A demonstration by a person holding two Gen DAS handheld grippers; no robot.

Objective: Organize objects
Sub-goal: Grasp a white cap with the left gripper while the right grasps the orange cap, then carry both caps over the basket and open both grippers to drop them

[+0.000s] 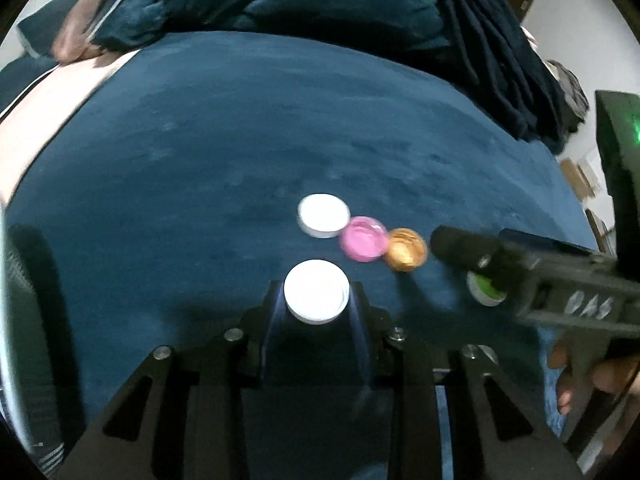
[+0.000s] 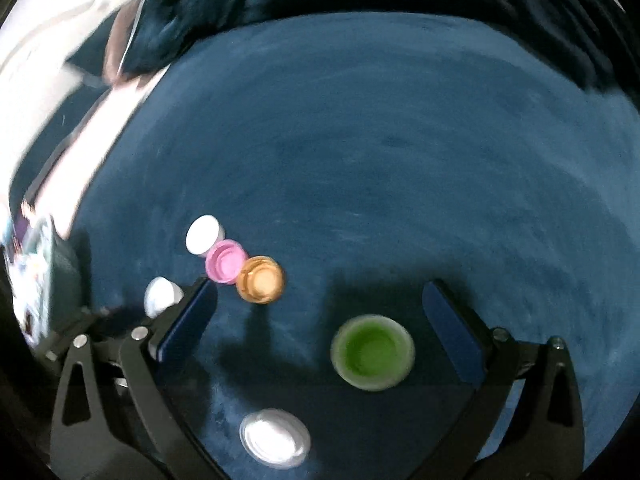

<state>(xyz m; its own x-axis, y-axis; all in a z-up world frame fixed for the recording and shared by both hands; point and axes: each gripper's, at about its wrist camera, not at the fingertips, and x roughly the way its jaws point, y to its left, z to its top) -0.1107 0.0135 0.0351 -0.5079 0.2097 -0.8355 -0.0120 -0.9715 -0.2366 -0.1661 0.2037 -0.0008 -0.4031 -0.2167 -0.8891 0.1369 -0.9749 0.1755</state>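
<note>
Judging from how the caps lie on the blue bedcover, the sorting is partly done: a white cap, a pink cap and an orange cap already sit touching in a short diagonal row. The left gripper is clenched on a second white cap, its pads pressing both sides, near the row. The right gripper stands spread wide with a green cap between its fingers but untouched. A third white cap lies loose close to that camera. Three caps therefore seem left to join the line.
</note>
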